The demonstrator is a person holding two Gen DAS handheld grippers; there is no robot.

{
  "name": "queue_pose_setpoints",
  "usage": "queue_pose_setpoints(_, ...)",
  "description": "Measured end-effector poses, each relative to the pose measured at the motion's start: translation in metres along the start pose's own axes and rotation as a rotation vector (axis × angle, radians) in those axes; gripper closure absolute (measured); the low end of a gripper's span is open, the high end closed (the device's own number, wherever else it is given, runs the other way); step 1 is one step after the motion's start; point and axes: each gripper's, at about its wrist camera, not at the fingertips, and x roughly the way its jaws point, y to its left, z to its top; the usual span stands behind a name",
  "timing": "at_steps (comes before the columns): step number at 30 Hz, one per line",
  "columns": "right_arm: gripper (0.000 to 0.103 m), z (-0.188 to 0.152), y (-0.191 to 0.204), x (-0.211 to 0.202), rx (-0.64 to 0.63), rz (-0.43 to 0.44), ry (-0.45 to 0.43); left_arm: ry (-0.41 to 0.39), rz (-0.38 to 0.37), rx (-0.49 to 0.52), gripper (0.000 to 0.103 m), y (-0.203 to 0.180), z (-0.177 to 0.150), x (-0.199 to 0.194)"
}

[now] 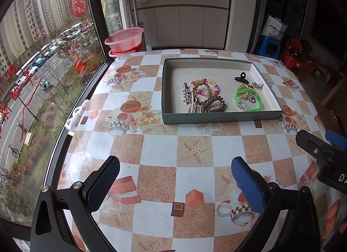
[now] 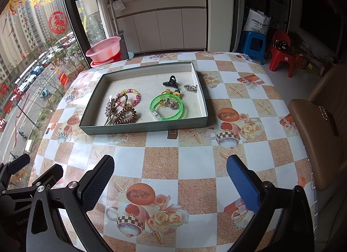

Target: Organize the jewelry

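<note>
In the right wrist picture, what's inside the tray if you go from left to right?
Silver sparkly clip → brown spiral hair tie → green bangle → small silver charm. The bead bracelet and black claw clip overlap others in the order, so I left them out.

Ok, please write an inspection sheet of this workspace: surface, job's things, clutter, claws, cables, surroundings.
Surface: table with checkered starfish cloth.
Job's things: tray holding green bangle, bead bracelet, brown coil tie, black hair claw, silver clip, silver charm.
Clutter: pink basin beyond the far left corner.
Claws: left claw and right claw open, empty, near the front edge.
Cables: nothing seen.
Surroundings: window left, white cabinet, blue stool, red chair, brown seat.
</note>
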Motion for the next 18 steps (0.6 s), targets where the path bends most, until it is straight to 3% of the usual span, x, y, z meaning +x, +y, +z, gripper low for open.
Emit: queue_pose_setpoints(18,0.000,-0.0003,-0.0006,-0.0002,0.000,0.001,0.001,0.002,0.001,-0.001,0.000,-0.0005,-0.0025,0.0001)
